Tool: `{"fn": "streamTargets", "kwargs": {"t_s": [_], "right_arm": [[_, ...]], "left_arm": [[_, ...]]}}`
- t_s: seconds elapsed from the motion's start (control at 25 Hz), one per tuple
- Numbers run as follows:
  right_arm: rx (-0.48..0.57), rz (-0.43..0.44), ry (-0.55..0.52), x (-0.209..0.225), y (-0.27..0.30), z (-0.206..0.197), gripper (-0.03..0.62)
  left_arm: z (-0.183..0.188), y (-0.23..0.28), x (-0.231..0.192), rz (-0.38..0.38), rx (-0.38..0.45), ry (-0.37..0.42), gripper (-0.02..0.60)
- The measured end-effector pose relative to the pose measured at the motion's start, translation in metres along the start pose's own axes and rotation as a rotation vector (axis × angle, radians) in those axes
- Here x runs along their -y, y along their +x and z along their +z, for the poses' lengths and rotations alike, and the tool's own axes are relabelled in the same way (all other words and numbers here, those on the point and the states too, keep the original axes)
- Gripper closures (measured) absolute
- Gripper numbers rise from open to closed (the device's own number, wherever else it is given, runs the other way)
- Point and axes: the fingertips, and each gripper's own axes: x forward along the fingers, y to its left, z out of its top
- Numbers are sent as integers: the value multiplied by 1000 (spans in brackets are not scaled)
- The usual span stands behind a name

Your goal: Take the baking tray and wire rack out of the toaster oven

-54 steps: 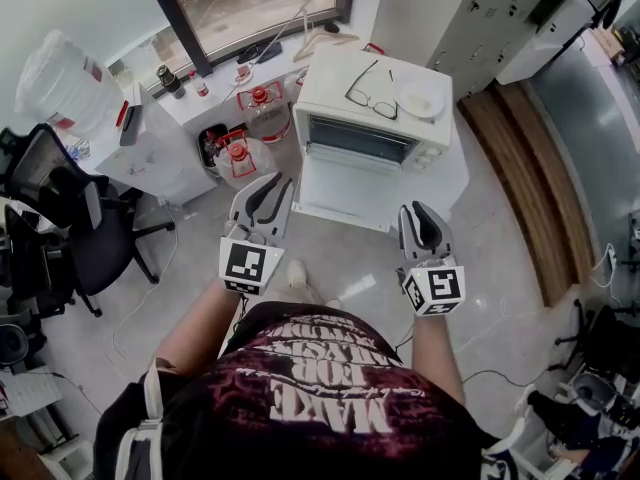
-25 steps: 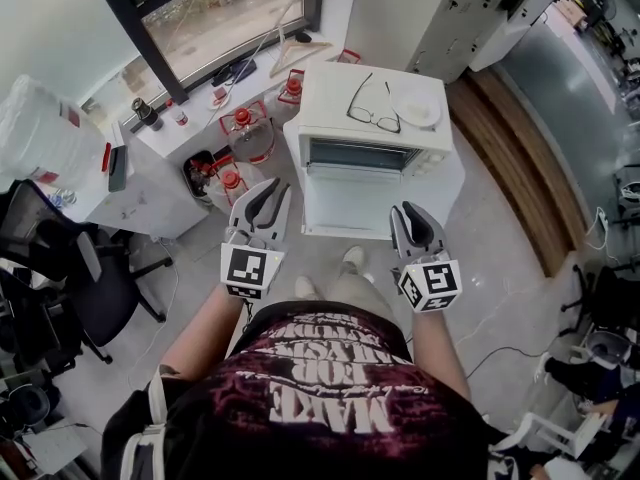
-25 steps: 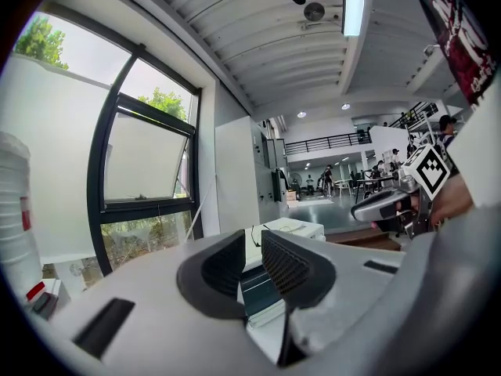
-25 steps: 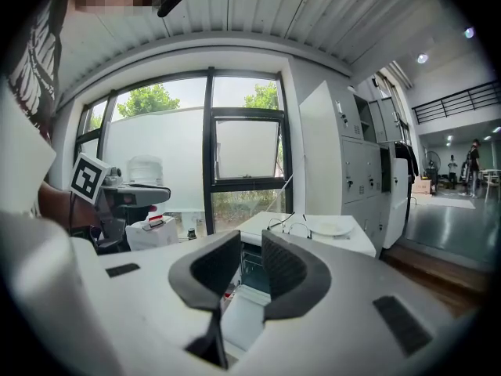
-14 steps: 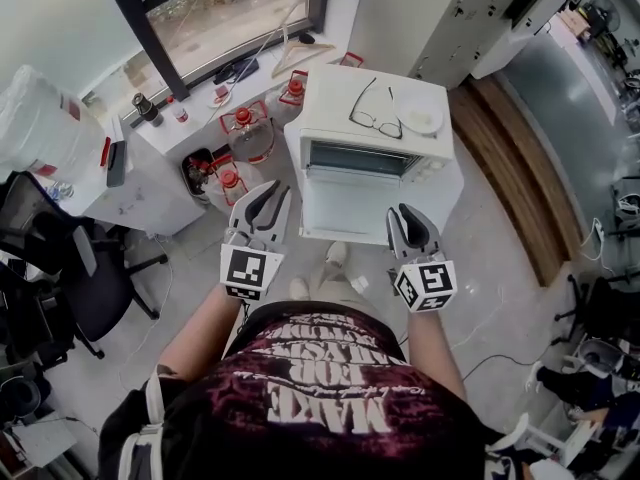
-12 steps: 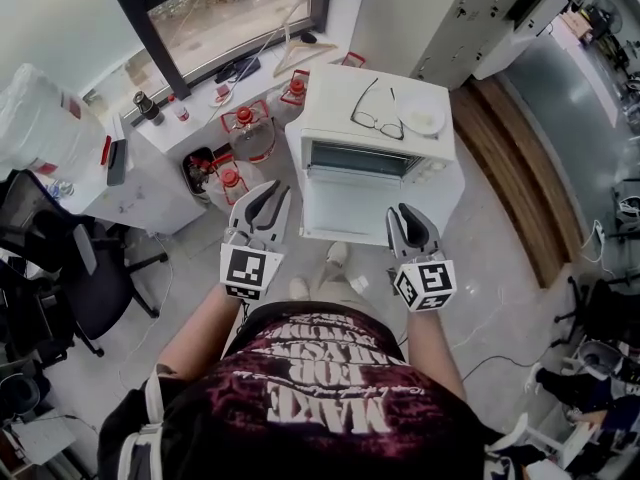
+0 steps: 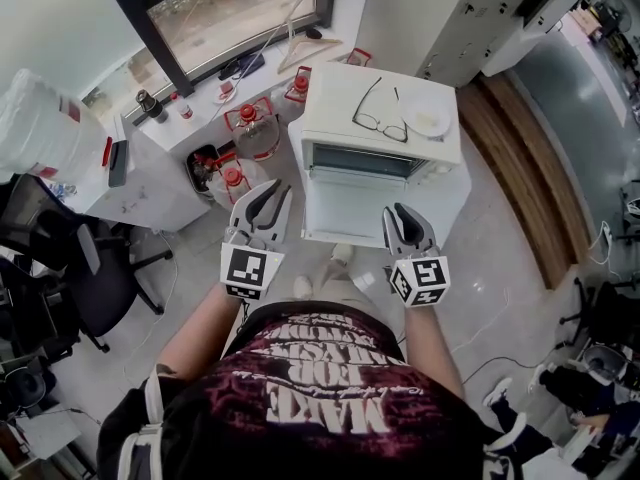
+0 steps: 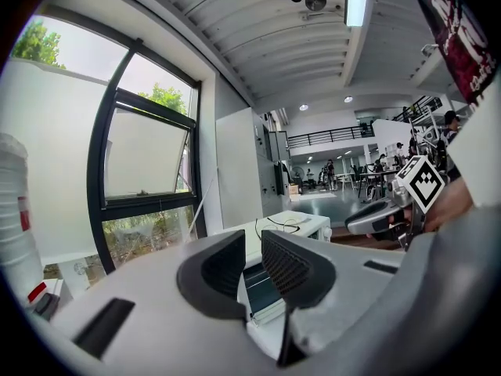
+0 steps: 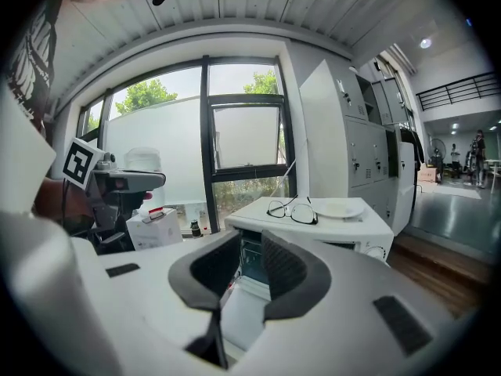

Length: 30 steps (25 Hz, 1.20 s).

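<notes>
A white toaster oven (image 7: 380, 118) stands on the floor with its door (image 7: 350, 208) folded down and open. Its cavity (image 7: 362, 160) is dark, and I cannot make out the baking tray or wire rack inside. My left gripper (image 7: 270, 190) hovers just left of the door, jaws slightly apart with nothing between them. My right gripper (image 7: 400, 214) hangs at the door's right front corner, jaws also narrowly parted and empty. In the left gripper view the oven (image 8: 286, 233) lies beyond the left gripper (image 8: 252, 257). The right gripper (image 9: 250, 261) points at the oven (image 9: 329, 229).
Glasses (image 7: 378, 103) and a white plate (image 7: 428, 116) lie on the oven's top. Red-topped canisters (image 7: 255, 128) stand to its left by a white desk (image 7: 150, 178). An office chair (image 7: 60, 258) is farther left, and grey lockers (image 7: 450, 18) stand behind.
My right gripper has sunk a little and edged nearer the oven door. The left gripper has stayed about where it was. Both keep the same narrow gap.
</notes>
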Motion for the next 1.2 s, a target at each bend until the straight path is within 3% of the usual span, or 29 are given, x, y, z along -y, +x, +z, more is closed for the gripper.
{"fn": "streamTargets", "kwargs": {"t_s": [0.56,1.2], "right_arm": [[-113,-19,44,31,63,-52,510],[-203,-36,309,73,132,-104,501]], "left_arm": [[-17,33,-8,-7,-56,-6,528],[-16,70,-4,-24,-69,3,528]]}}
